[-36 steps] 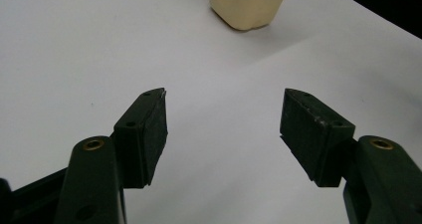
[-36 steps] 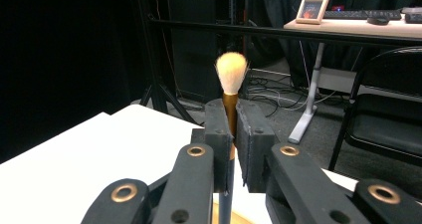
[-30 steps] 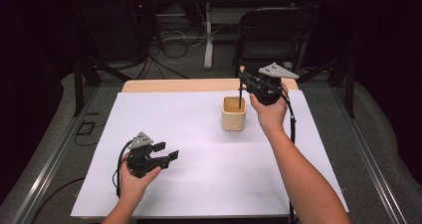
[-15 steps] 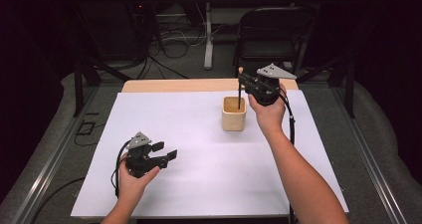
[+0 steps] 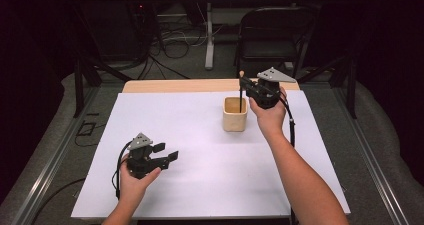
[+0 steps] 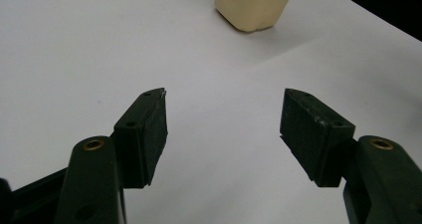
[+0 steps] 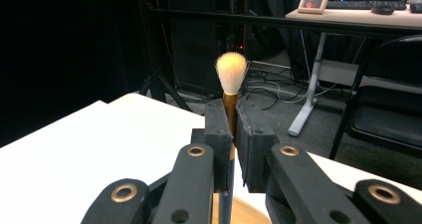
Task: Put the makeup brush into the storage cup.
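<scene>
Your right tongs (image 5: 243,91) are clamped on a makeup brush (image 7: 231,74), the two black jaws pressed flat against its copper-coloured neck just below the pale, fluffy bristles. In the right gripper view the brush stands upright, its head rising clear above the jaw tips and its dark handle running down between them. From the high view you hold the brush (image 5: 241,92) vertically over the small wooden cup (image 5: 235,114), with the lower end of the handle reaching down inside the cup's open top; whether it touches the bottom cannot be told. The cup sits upright on the white counter (image 5: 200,135), toward the far side and right of the middle, just beside your right hand (image 5: 270,116). Your left tongs (image 5: 167,152) are well apart from all this, near the front left part of the counter, held low above the white surface. Their jaws stand wide apart with nothing between them, and in the left gripper view they point across bare counter toward the cup (image 6: 254,5), which shows at the top edge.
</scene>
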A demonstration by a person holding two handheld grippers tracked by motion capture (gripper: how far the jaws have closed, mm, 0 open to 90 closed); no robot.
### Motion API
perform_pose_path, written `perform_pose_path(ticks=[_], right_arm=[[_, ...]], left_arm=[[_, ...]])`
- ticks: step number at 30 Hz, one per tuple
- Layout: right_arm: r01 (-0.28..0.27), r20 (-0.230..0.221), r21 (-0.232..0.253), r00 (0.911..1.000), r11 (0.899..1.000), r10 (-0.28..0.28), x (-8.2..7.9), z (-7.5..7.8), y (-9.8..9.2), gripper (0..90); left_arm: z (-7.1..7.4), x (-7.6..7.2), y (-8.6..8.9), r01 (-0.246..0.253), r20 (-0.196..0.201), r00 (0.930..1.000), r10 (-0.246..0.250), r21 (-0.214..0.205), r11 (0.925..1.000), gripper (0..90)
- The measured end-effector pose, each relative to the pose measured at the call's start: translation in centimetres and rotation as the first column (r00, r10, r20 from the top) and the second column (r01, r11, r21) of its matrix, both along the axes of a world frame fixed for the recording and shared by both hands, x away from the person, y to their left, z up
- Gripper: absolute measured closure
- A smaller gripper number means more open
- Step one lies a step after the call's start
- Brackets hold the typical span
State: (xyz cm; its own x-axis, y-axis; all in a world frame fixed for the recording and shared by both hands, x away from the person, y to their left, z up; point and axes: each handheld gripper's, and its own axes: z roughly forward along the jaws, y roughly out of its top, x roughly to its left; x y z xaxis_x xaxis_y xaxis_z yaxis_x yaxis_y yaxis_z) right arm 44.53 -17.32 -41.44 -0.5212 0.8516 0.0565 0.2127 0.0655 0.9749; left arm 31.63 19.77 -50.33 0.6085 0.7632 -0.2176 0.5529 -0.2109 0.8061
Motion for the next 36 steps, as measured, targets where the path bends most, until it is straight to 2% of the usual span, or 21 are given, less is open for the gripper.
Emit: perform_pose_path(ticks=[10, 36], right_arm=[[0.006, -0.007, -0.001, 1.0, 1.0, -0.006, 0.2, -0.6, -0.4, 84.5], [-0.007, -0.043, -0.033, 0.9991, 0.999, 0.006, 0.4, -3.2, 0.4, 84.5]], left_arm=[[-0.1, 0.0, -0.1, 0.004, -0.003, 1.0, -0.004, 0.005, 1.0, 35.4], [-0.2, 0.1, -0.1, 0.002, -0.005, 1.0, -0.002, 0.003, 1.0, 35.4]])
